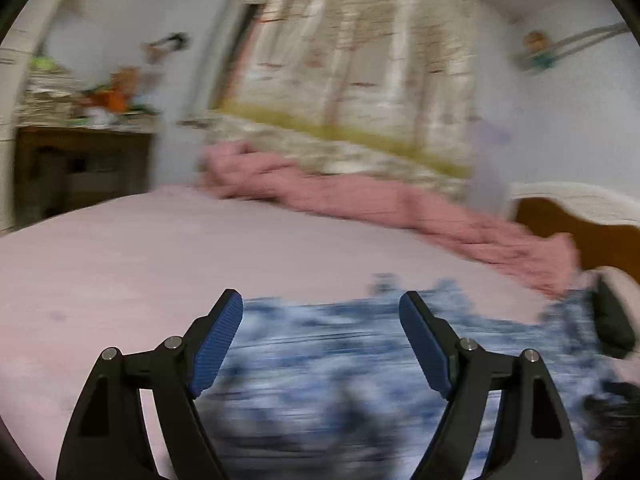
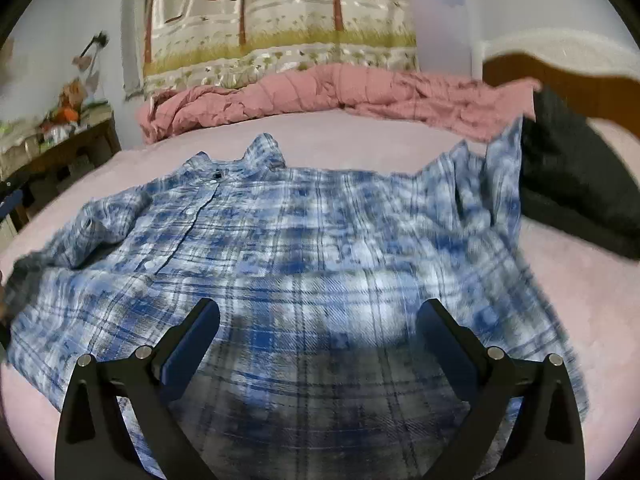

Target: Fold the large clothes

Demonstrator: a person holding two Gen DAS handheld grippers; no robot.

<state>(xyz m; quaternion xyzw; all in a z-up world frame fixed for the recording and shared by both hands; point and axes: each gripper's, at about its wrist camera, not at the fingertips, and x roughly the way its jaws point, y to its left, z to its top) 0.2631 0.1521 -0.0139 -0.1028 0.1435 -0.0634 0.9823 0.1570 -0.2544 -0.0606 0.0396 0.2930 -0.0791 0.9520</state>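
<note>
A: Looking along the left gripper (image 1: 321, 312), how do its jaws stand?

B: Spread wide, nothing between them. The ribbed blue pads (image 1: 218, 350) face each other across a gap, and the plaid shirt (image 2: 280, 248) shows beyond and below as a blue-and-white smear. That view is heavily blurred, so I cannot tell whether a fingertip brushes the cloth.

A: And the right gripper (image 2: 318, 316)?

B: Its jaws are spread too, holding nothing. The black fingers (image 2: 188, 344) hang over the lower part of the shirt, which looks dark with shadow under them. Touching or just above it, I cannot tell.

A: Where does the shirt lie?

B: Spread flat on the bed (image 2: 580, 300), front up, with the collar pointing away towards the far edge. It is soft woven fabric in blue, white and grey checks, with a row of small pale buttons (image 2: 191, 211) down the placket. One sleeve bunches at the left; the other lies rumpled at the right, its end near a dark garment (image 2: 572, 192).

A: What covers the bed?

B: A smooth pale pink sheet. Along the far side lies a crumpled, quilted dusty-pink blanket (image 2: 320, 92), and behind it hangs a glossy curtain (image 2: 280, 16) printed with tree trunks and grass. A curved wooden headboard (image 2: 580, 80) stands at the right.
</note>
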